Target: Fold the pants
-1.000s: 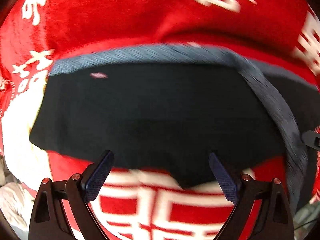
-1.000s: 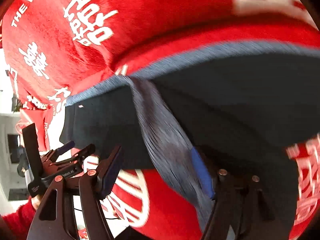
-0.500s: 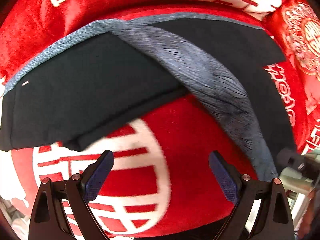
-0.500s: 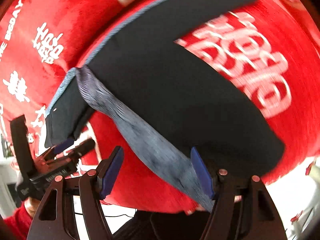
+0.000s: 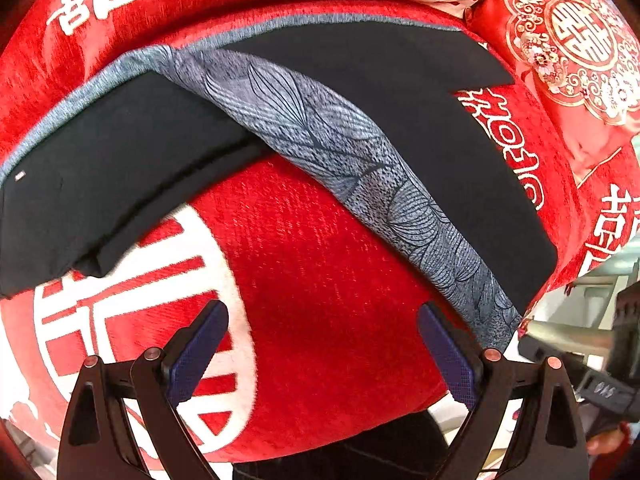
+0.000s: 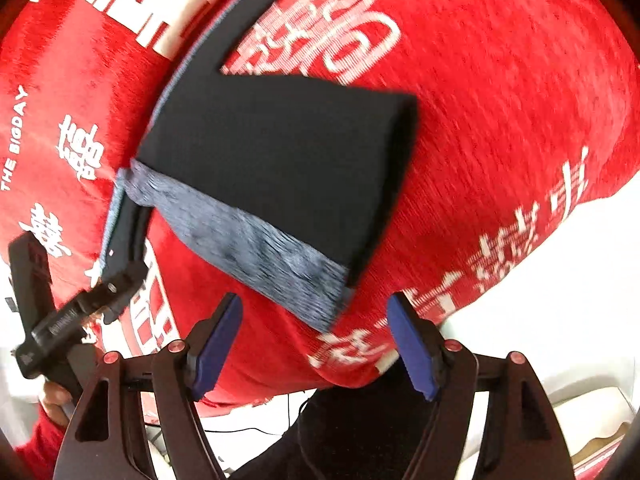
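Note:
Dark pants point(image 5: 120, 168) lie on a red blanket, bent into a V with a grey patterned band point(image 5: 320, 128) running diagonally between the two dark parts. My left gripper point(image 5: 322, 310) hovers open over bare blanket inside the V and holds nothing. In the right wrist view the pants point(image 6: 272, 160) end in the grey band point(image 6: 260, 252), whose corner lies flat just ahead of my right gripper point(image 6: 314, 300). Its jaws are opening and the pads press on nothing. The left gripper point(image 6: 100, 296) shows at the left, near the other end of the pants.
The red blanket point(image 5: 320, 264) with large white characters covers the whole surface and drops off at its near edge. A red embroidered pillow point(image 5: 568, 40) lies at the far right. A hand in a red sleeve point(image 6: 48, 432) holds the left tool. A pale floor point(image 6: 540, 320) shows beyond the edge.
The grey band, which ran up to my right finger, now lies flat and free on the blanket. Both grippers have swung sideways; the left one has moved off the dark fabric to over bare blanket.

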### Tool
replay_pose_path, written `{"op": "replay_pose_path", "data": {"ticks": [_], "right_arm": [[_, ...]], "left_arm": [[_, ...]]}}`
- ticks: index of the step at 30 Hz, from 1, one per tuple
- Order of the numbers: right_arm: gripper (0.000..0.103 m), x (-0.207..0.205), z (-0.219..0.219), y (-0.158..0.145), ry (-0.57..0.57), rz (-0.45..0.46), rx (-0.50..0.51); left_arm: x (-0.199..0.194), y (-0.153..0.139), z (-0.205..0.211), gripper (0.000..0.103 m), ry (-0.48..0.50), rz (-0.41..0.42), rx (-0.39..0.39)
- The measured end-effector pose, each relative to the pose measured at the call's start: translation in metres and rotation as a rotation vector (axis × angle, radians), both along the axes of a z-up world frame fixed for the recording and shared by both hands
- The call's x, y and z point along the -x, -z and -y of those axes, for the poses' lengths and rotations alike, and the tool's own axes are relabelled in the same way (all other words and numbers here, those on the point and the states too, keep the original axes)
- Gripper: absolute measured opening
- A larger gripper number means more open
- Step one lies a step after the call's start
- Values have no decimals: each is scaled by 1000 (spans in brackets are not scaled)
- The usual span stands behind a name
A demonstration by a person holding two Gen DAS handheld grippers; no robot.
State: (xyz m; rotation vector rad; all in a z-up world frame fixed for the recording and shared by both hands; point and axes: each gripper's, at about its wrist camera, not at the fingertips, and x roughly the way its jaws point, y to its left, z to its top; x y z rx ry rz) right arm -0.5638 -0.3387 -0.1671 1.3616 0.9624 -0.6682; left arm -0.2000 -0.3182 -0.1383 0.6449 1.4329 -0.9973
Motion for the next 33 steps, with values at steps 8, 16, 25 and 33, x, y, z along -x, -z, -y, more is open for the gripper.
{"op": "replay_pose_path", "data": {"ticks": [8, 16, 25, 33], "right_arm": [[56, -4, 5, 21, -64, 122, -55], [49, 3, 20, 7, -102, 238, -96], [15, -3, 35, 16, -34, 240, -229], [11, -15, 77, -48, -82, 353, -164]], "left_arm": [[10, 19, 14, 96, -34, -56, -24], [27, 31, 38, 96, -53, -178, -14], [30, 37, 49, 75, -133, -283, -31], [31, 7, 74, 13, -141, -361, 30]]}}
